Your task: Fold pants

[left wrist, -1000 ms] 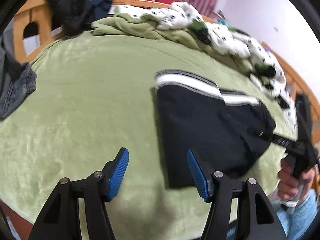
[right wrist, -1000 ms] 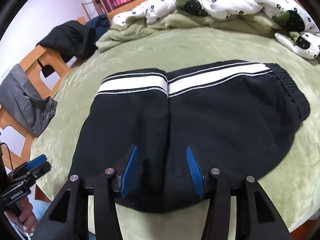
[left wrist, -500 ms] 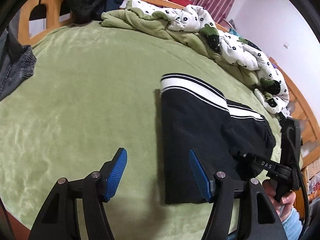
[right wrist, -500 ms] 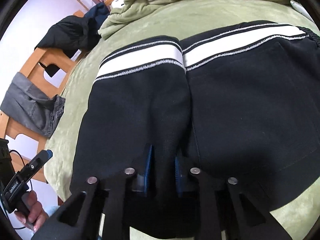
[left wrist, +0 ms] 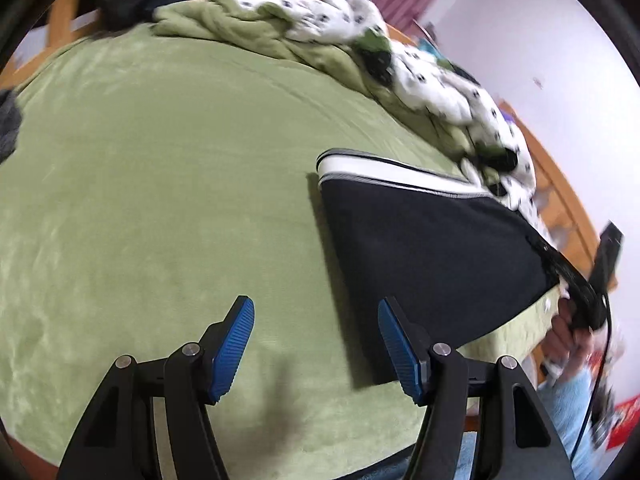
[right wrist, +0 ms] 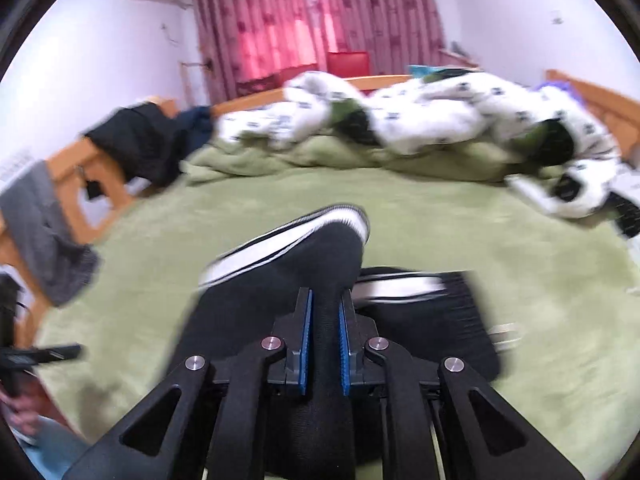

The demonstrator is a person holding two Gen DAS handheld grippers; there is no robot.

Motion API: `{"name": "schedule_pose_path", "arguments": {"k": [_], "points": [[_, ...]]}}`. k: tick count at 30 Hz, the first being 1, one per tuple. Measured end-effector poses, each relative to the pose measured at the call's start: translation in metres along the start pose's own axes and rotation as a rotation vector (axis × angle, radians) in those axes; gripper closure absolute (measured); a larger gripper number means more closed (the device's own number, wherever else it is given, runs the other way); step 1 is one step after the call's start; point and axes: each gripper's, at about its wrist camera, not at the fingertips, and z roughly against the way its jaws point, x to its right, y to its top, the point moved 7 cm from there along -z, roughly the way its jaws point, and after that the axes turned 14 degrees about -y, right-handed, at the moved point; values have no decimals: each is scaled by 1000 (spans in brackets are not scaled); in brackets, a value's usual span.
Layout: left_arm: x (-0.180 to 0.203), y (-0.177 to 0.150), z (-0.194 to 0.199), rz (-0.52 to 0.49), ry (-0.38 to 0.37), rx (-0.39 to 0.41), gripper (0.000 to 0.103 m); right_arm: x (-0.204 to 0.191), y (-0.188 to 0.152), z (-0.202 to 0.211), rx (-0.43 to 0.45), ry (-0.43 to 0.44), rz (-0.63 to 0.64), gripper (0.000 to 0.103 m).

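Observation:
The black pants (right wrist: 316,256) with white side stripes lie folded on the green bed. My right gripper (right wrist: 325,322) is shut on a pinched fold of the black cloth and lifts it off the bed; the striped edge hangs up and away from me. In the left wrist view the pants (left wrist: 420,236) are raised on their right side, where the right gripper (left wrist: 580,292) pulls them. My left gripper (left wrist: 314,340) is open and empty, hovering over the bedcover just left of the pants' near corner.
A green blanket (left wrist: 160,184) covers the bed. A white spotted duvet (right wrist: 460,112) is heaped along the far side. Dark clothes (right wrist: 140,144) and grey jeans (right wrist: 44,232) hang on the wooden bed frame at left. Red curtains (right wrist: 312,20) are behind.
My right gripper closed on a fold of the pants and lifted it up off the bed. My left gripper stayed open and shifted slightly.

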Motion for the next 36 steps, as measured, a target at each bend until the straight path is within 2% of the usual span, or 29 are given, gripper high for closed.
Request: {"name": "schedule_pose_path", "arguments": {"k": [3,7,10,11,12,14,16,17,18,20,23,24,25,26,27,29,31,33,35,36], "points": [[16,-1,-27,-81,23,-71,41,63,-14,-25,-48,-103,-29,95],[36,-16,-62,-156,7,-142,41,119,-58,-69,-162,-149,-143,96],[52,-33,-80,-198,-79,-214,41,126,-84,-88,-201,-163,-188,93],[56,-40,-87,-214,-98,-243,41,128,-87,-88,-196,-160,-211,88],[59,-47,-93,-230,-103,-264,41,129,-89,-86,-197,-157,-233,82],[63,-59,-101,-254,-101,-287,41,132,-88,-86,-220,-133,-258,81],[68,-66,-110,-271,-106,-302,41,126,-88,-84,-247,-123,-242,75],[71,-72,-116,-280,-127,-323,39,125,-91,-83,-261,-131,-223,66],[74,-75,-121,-283,-141,-340,39,125,-94,-81,-273,-144,-203,61],[80,-83,-132,-307,-133,-367,39,123,-99,-75,-271,-166,-165,61],[90,-86,-148,-388,-52,-325,41,124,-104,-67,-266,-184,-141,54],[93,-86,-152,-408,-38,-311,49,125,-105,-67,-264,-189,-140,53],[93,-85,-155,-433,2,-298,71,126,-105,-67,-263,-192,-144,53],[91,-81,-156,-460,64,-291,82,126,-106,-69,-271,-190,-150,53],[91,-76,-152,-457,58,-274,83,126,-108,-70,-279,-188,-154,53],[84,-56,-131,-397,5,-186,85,125,-111,-72,-302,-185,-160,56],[74,-44,-119,-379,19,-160,85,121,-113,-71,-314,-166,-162,58],[61,-44,-119,-330,-10,-197,82,112,-113,-68,-320,-140,-131,58],[50,-59,-120,-279,-46,-274,74,101,-109,-65,-296,-126,-77,58],[49,-65,-117,-290,-57,-284,72,99,-107,-64,-282,-133,-65,55]]}}
